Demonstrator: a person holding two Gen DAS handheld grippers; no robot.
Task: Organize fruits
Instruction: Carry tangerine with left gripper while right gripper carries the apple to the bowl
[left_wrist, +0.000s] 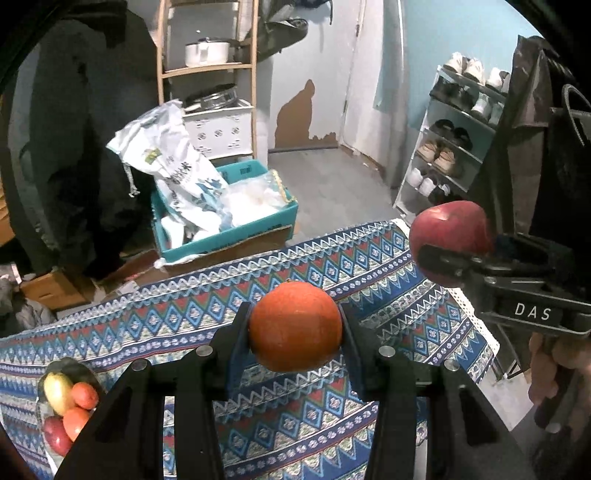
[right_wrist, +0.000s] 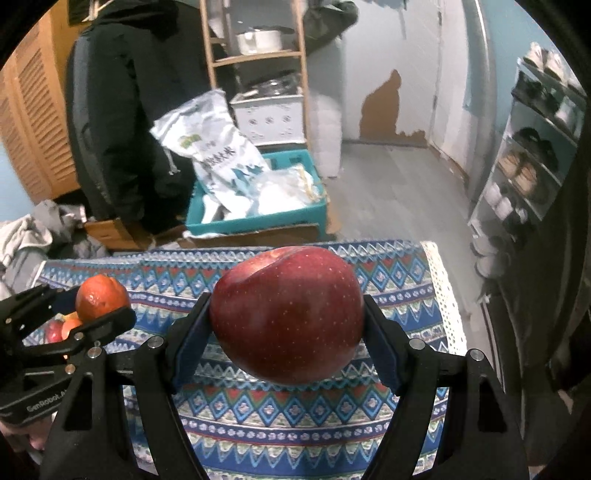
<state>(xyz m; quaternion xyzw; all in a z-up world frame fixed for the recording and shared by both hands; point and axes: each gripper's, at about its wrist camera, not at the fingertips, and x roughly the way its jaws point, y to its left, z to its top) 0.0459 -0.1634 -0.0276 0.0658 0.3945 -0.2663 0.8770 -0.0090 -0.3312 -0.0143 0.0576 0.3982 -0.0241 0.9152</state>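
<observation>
The left hand-held gripper (left_wrist: 295, 325) clamps an orange (left_wrist: 294, 326); the right hand-held gripper (right_wrist: 287, 317) clamps an apple (right_wrist: 287, 314), both above the table (right_wrist: 369, 424).

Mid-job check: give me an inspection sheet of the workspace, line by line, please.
Surface: table under a patterned cloth, bare in the middle.
Job's things: orange and apple, both held above the cloth; plate at the table's left edge holding a yellow fruit, two small oranges and a red fruit.
Clutter: nothing seen on the cloth.
Grippers: left tool shut on the orange; right tool shut on the apple.
Cables: nothing seen.
Surroundings: teal crate with bags, wooden shelf, shoe rack, dark coat.
</observation>
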